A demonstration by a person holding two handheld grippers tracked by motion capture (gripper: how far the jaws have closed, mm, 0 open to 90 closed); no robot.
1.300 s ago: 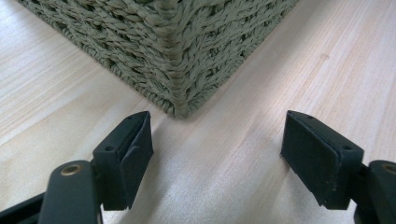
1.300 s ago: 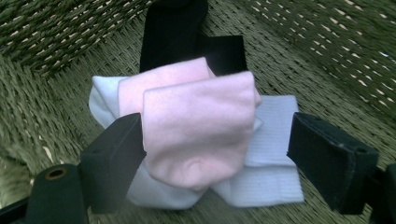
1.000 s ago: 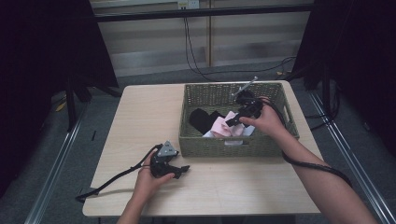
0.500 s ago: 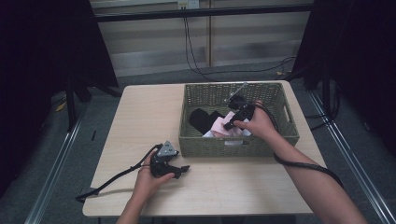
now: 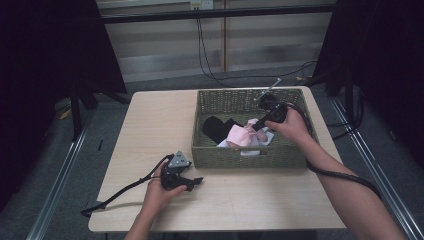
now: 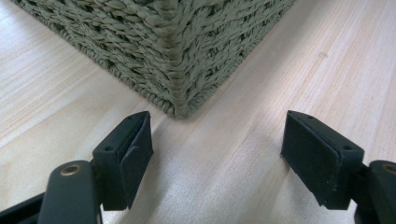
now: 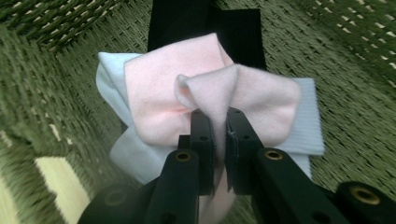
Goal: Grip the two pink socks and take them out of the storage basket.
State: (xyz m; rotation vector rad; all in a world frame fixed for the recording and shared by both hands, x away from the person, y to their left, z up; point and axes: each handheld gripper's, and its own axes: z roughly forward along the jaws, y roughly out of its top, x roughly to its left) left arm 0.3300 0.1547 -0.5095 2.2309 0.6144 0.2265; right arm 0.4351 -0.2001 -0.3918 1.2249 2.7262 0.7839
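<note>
The right gripper (image 7: 219, 123) is inside the woven basket (image 5: 240, 155), its fingers pinching a pink sock (image 7: 187, 93) near the basket's near wall. The left gripper (image 5: 192, 181) rests on the counter (image 5: 150, 125) by the basket's near left corner, fingers spread wide around nothing.

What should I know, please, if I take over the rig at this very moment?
Right gripper: inside the basket, fingers shut on a fold of the pink cloth.
Left gripper: open, holding nothing, low over the table at the basket's near corner.
Things: the pink cloth lies in the basket on a white cloth, with a black cloth beside and behind them.
Done: pink cloth gripped.
Left: probably lifting it out of the basket; white and black cloths not handled yet.
</note>
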